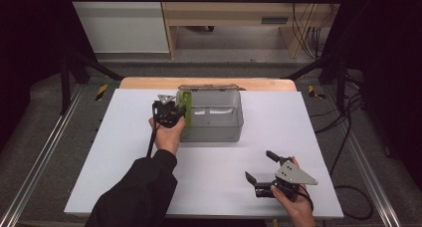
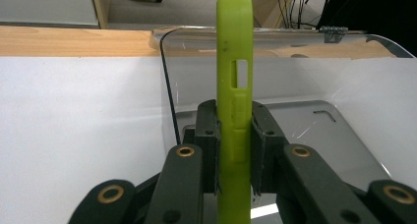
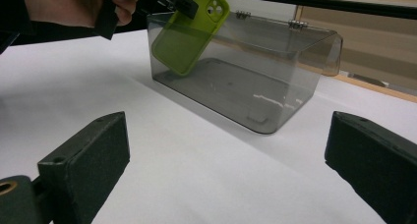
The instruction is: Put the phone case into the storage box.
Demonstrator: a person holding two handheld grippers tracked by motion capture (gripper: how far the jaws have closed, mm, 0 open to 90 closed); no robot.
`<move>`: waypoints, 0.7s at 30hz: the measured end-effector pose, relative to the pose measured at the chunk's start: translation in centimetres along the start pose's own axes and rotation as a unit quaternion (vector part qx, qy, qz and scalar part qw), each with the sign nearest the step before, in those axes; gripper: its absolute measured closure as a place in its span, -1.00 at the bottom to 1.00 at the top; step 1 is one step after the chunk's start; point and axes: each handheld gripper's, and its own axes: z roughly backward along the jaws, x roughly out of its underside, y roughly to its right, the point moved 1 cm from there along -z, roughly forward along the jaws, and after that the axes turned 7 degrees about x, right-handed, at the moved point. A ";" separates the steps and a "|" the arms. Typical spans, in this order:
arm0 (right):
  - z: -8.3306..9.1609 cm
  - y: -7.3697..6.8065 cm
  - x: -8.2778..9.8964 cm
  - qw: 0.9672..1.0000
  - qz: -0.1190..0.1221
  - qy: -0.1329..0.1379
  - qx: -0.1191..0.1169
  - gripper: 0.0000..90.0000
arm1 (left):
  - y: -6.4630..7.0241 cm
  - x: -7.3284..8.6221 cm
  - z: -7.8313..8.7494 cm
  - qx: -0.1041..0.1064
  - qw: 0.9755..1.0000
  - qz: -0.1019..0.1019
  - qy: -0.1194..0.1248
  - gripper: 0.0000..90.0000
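The left hand-held gripper (image 1: 175, 111) is clamped on a lime-green phone case (image 2: 235, 111), its pads pressed flat against both faces of the case, as is seen in the left gripper view. The case is held edge-on there, standing upright between the jaws with a side cutout visible above the pads. From the right gripper view, the case (image 3: 189, 30) is seen tilted, camera cutouts at the top, its lower end dipped inside a clear, smoky plastic box (image 3: 275, 81) at the box's left end. In the high view the box (image 1: 219, 118) is found at about 12 o'clock on the white surface (image 1: 124, 152), its hinged lid thrown back toward the far edge; a flat grey floor can be made out through the walls, and the case is the one thing seen inside.

The right hand-held gripper (image 1: 260, 168) is held at about 5 o'clock, well apart from the box, jaws spread wide with nothing between them.
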 end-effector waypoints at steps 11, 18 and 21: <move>-0.1 -0.1 0.0 1.000 0.000 -0.002 -0.004 -0.93 | 0.1 0.0 -0.1 -0.006 1.000 0.001 0.002 0.65; -0.1 -0.1 0.0 1.000 0.000 -0.003 -0.004 -0.93 | 0.0 0.1 -0.2 -0.008 1.000 0.006 0.000 0.58; -0.1 -0.1 0.0 1.000 0.000 -0.003 -0.004 -0.93 | 0.1 0.1 -0.3 -0.009 1.000 0.004 -0.001 0.56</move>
